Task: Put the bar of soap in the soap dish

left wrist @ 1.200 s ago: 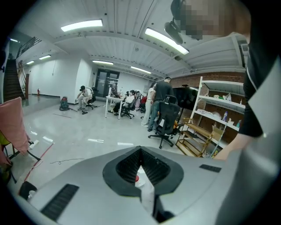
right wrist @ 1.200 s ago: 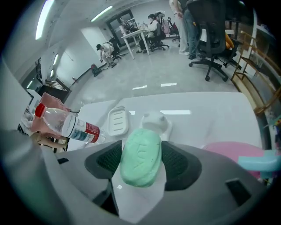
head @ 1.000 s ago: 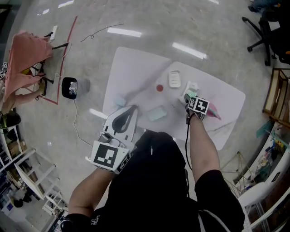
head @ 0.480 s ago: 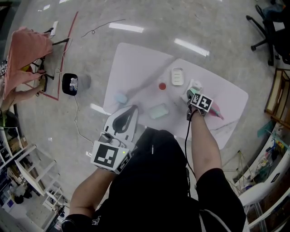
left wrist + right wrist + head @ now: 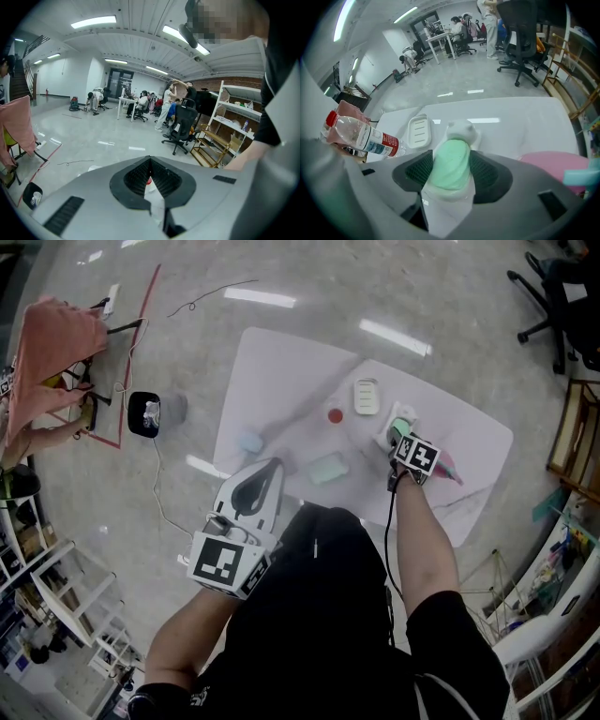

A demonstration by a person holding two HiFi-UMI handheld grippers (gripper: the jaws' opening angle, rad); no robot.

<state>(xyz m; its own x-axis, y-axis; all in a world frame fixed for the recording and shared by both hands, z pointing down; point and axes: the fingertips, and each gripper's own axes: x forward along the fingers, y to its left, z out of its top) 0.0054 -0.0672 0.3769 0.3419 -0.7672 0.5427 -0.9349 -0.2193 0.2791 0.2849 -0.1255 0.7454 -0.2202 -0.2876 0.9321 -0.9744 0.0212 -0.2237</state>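
Soap (image 5: 450,157) (seemingly gripped) in closing tool (image 5: 451,180)

The bar of soap (image 5: 450,161) is looking smooth and matt; the soap dish (image 5: 419,131) is showing smooth white plastic.

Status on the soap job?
Left gripper shut, empty. Right gripper just closed onto green soap, gripping it. Soap dish empty, nothing between.
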